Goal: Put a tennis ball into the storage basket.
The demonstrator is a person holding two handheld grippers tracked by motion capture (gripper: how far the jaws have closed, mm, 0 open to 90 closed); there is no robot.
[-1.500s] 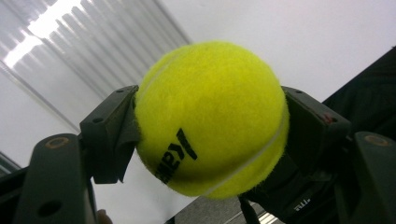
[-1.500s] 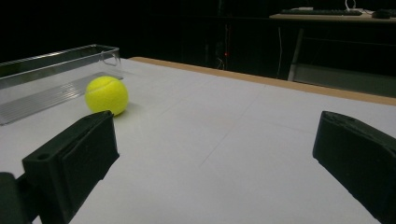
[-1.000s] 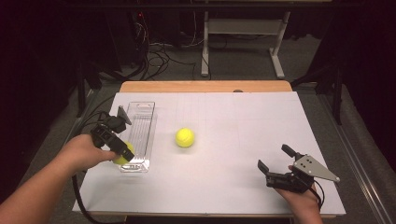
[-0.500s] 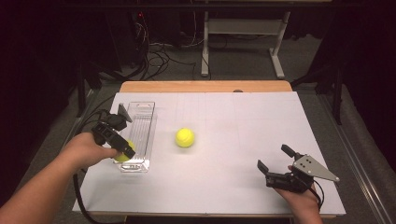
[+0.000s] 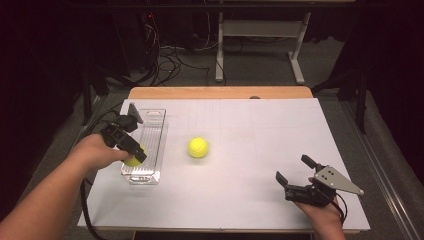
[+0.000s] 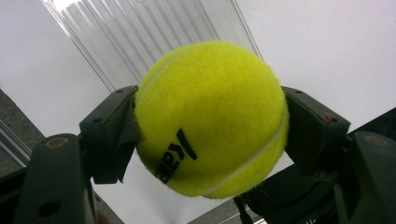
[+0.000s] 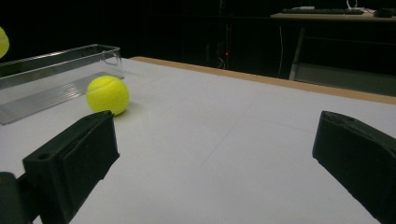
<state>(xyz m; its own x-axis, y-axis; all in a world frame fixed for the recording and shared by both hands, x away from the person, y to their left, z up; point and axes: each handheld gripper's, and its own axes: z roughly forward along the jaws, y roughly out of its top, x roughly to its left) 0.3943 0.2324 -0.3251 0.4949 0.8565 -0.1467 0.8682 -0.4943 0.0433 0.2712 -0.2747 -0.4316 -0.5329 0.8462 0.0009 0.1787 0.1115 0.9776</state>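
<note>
My left gripper (image 5: 136,155) is shut on a yellow tennis ball (image 6: 210,119), held just above the near end of a clear ribbed plastic tray (image 5: 150,135) at the table's left. The ball (image 5: 134,159) shows between the black jaws in the high view. A second tennis ball (image 5: 198,147) lies on the white table surface right of the tray, also seen from the right gripper view as a ball (image 7: 107,94) beside the tray (image 7: 51,70). My right gripper (image 5: 295,176) rests open near the front right, nothing between its fingers (image 7: 74,163).
The white table top (image 5: 260,130) has a wooden strip along its far edge (image 5: 220,93). Beyond it stand a white desk frame (image 5: 260,45) and loose cables on the dark floor (image 5: 165,55). A cable trails from the left gripper off the table's left edge.
The left gripper with its ball has shifted slightly over the tray's near end. The right gripper and the loose ball have not moved.
</note>
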